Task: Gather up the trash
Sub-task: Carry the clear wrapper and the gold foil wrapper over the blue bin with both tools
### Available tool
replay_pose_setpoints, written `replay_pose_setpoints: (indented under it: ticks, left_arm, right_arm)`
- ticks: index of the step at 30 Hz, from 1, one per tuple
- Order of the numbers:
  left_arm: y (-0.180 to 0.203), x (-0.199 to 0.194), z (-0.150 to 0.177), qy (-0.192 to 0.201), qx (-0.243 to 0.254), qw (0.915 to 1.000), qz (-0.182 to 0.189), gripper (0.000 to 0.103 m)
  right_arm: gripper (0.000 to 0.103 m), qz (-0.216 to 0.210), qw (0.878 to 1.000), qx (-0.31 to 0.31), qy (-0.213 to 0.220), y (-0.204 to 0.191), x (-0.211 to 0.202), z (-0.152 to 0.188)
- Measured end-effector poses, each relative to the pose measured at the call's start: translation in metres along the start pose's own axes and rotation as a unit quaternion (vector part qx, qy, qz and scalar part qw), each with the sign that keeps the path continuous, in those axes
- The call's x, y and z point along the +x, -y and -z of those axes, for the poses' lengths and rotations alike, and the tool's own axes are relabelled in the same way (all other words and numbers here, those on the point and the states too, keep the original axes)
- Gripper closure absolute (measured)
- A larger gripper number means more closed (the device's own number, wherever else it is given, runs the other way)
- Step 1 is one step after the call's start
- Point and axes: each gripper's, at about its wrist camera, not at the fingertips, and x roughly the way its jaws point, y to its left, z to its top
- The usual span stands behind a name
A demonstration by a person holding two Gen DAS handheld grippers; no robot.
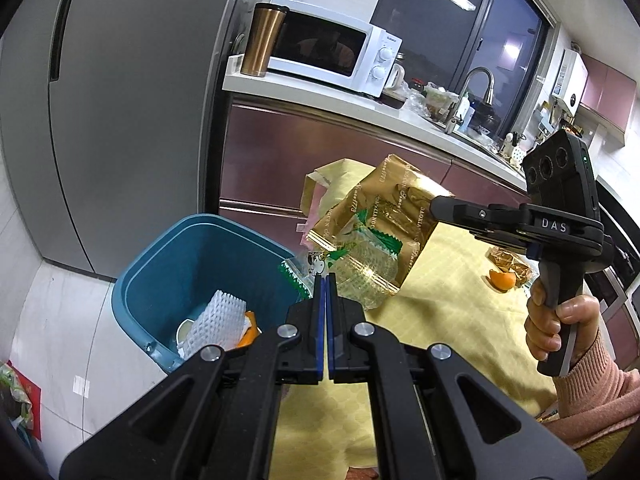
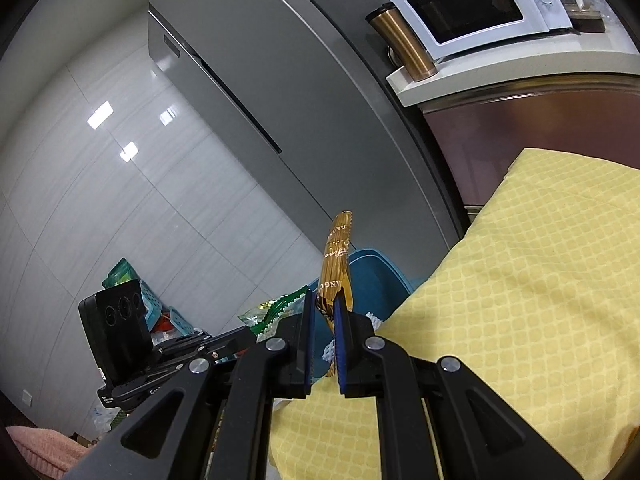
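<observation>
The left hand-held gripper (image 1: 325,280) is clenched on a green-edged clear wrapper (image 1: 298,276) beside the blue bin (image 1: 160,264). The right hand-held gripper (image 2: 326,312) grasps a gold bag (image 1: 384,216), held above the yellow surface (image 1: 460,320) near that bin.

Large gold foil bag (image 1: 384,216): glossy, crinkled metallised film. Green-edged clear plastic wrapper (image 1: 304,276): shiny. Blue plastic bin (image 1: 160,264): smooth, semi-matt. Yellow checked tablecloth (image 2: 540,280): matt woven cloth. Grey fridge (image 1: 132,100): brushed, satin. Black gripper frames: matt plastic, bright metal pins.
</observation>
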Motion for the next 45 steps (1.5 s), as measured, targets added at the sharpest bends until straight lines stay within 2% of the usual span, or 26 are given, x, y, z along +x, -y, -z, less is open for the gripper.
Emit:
replay_pose_setpoints:
  ticks: [33, 45]
  left_arm:
    - [-0.022, 0.008, 0.003, -0.009, -0.022, 0.9993, -0.03, 0.102]
    - [-0.039, 0.02, 0.007, -0.021, -0.045, 0.9975, -0.05, 0.102]
  right_arm:
    - [0.095, -0.003, 0.999, 0.008, -0.04, -0.005, 0.05, 0.0]
    - [0.095, 0.003, 0.998, 0.008, -0.065, -0.003, 0.084, -0.003]
